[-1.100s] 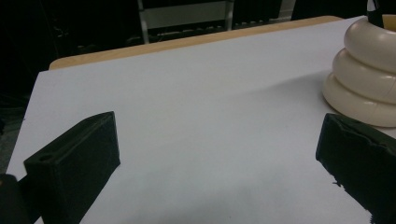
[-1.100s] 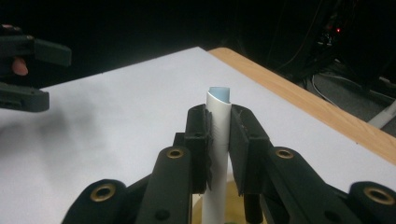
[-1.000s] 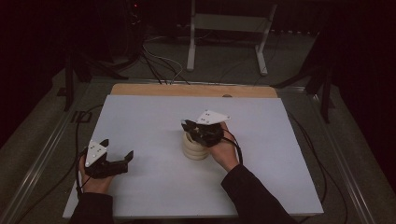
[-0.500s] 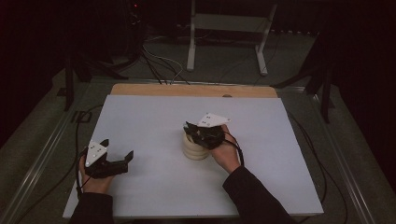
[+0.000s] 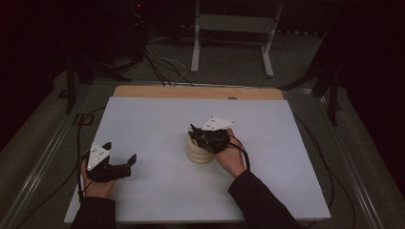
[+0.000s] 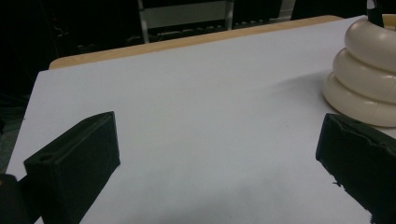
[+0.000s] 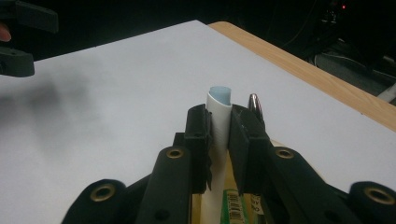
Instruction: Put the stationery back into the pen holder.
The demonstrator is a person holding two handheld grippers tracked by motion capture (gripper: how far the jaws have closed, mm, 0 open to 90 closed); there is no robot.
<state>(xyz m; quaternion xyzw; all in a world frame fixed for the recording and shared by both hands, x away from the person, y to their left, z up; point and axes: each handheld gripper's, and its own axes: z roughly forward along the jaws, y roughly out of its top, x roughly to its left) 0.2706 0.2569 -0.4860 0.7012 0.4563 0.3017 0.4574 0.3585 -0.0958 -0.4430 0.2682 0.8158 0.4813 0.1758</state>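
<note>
Holder [image 5: 199, 153] sits mid-desk, a cream thing made of three stacked rings, kinda like a beehive. Right tool [image 5: 208, 136] is parked right over its top, jaws pinched on a white tube [image 7: 217, 119] with a pale blue tip that's standing upright. From the right gripper view there's a shiny-tipped pen [image 7: 254, 105] poking up just beside the tube, plus something with a green barcode label low down; can't tell what that one is. Left tool [image 5: 118, 160] rests on the white desk [image 5: 143, 124] well off to the left, jaws spread, nothing between them.
</note>
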